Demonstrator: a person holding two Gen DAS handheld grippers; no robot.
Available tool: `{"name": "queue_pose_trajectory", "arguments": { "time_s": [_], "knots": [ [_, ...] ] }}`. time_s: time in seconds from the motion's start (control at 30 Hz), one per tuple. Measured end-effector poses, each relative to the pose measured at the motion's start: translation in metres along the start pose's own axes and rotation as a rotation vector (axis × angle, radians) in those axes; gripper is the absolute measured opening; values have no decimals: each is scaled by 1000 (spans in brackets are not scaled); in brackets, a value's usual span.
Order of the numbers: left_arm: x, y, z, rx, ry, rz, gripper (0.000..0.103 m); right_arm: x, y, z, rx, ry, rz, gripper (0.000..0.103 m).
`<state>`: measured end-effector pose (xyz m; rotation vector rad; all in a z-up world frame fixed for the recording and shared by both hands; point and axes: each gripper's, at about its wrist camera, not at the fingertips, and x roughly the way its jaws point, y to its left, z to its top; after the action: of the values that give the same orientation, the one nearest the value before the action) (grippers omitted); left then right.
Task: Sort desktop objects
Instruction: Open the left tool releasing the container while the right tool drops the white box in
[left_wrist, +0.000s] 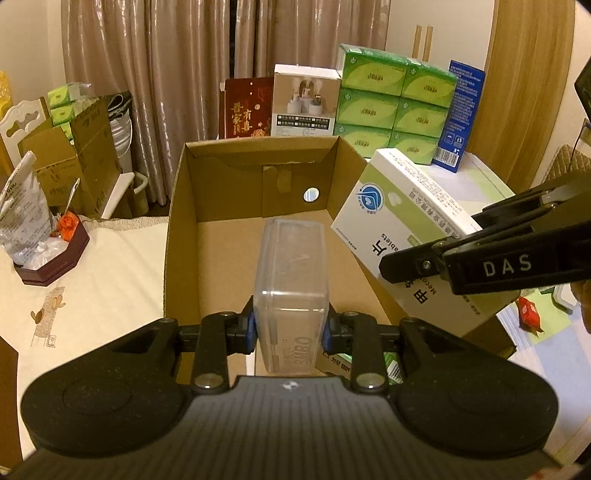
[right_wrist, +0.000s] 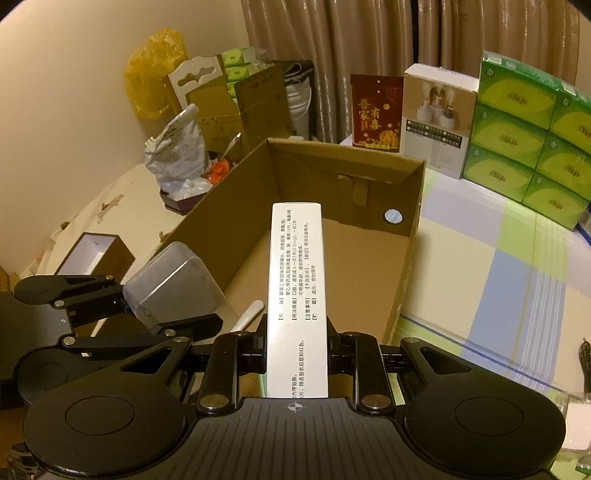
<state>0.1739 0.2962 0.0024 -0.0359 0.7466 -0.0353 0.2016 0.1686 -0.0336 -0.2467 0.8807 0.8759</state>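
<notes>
while both claws hover at the near rim of the cardboard box (left_wrist: 221, 236), left claw (left_wrist: 288, 332) grips a clear plastic case (left_wrist: 291, 280), long axis pointing ahead over the box floor. right claw (right_wrist: 297, 349) grips a white medicine carton (right_wrist: 297, 288), likewise lengthwise, box directly ahead and below.

From my left wrist, the clear case (left_wrist: 290, 291) between my left gripper (left_wrist: 289, 328) hangs over the cardboard box (left_wrist: 207, 258) at twelve o'clock. The medicine carton (left_wrist: 410, 221) sits at two o'clock over the box's right wall. Tissue packs (left_wrist: 391, 103) stand behind, at one o'clock.
</notes>
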Motion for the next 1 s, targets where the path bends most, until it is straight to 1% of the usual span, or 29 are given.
{"name": "queue_pose_trajectory", "arguments": {
  "time_s": [0.07, 0.1, 0.33, 0.47, 0.57, 0.63, 0.87, 1.0],
  "knots": [
    [2, 0, -1, 0, 4, 11, 28, 3, -1, 0, 3, 5, 0, 22],
    [2, 0, -1, 2, 5, 20, 31, 3, -1, -1, 4, 6, 2, 22],
    [-5, 3, -2, -3, -12, 38, 33, 4, -1, -1, 3, 5, 2, 22],
    [-11, 4, -3, -2, -18, 43, 34, 3, -3, 1, 34, -14, 19, 23],
    [-14, 5, -4, -6, -22, 47, 38, -3, -5, 2, 43, -40, 15, 26],
    [-17, 5, -6, -7, -22, 50, 38, -9, -8, 1, 48, -54, 11, 30],
    [-27, -2, -10, -11, -26, 48, 39, -34, -15, -7, 74, -91, 5, 35],
    [-37, -8, -11, -17, -37, 47, 45, -52, -19, -16, 89, -114, 4, 39]
  ]
}}
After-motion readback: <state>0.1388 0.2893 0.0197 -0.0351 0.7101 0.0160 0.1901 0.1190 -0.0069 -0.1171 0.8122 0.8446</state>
